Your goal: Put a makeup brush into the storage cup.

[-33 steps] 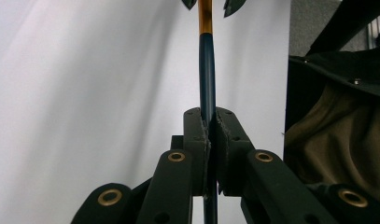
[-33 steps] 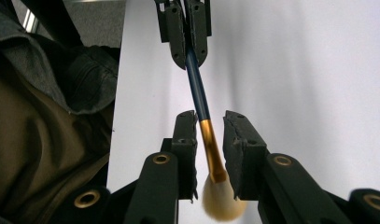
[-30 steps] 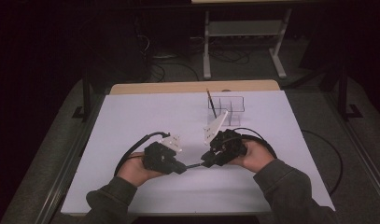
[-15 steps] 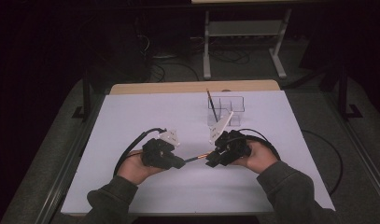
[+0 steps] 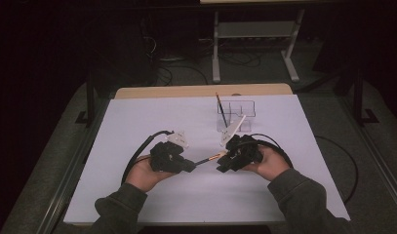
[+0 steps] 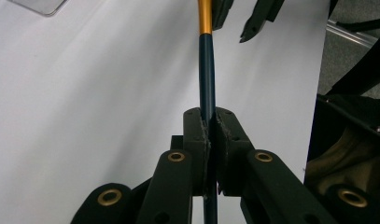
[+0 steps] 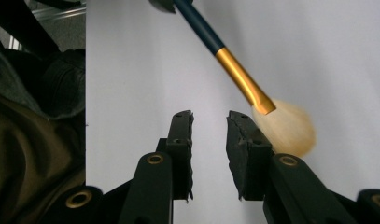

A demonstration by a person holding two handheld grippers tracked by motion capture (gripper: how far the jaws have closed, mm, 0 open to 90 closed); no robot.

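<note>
Our left gripper [image 6: 208, 133] clenches the brush [image 6: 207, 70] handle above the bench [image 5: 137, 112] middle, while the right gripper [image 7: 209, 126] fingers, just opening, stand empty beside the bristles, so a closing misses or crushes them.

A brush [image 5: 209, 159] is held level above the table [image 5: 137, 117], between the left gripper [image 5: 188, 167] and the right gripper [image 5: 220, 167]. An organiser [image 5: 240, 109] is set behind the right gripper, with a second brush [image 5: 221, 109] stood in it.
</note>
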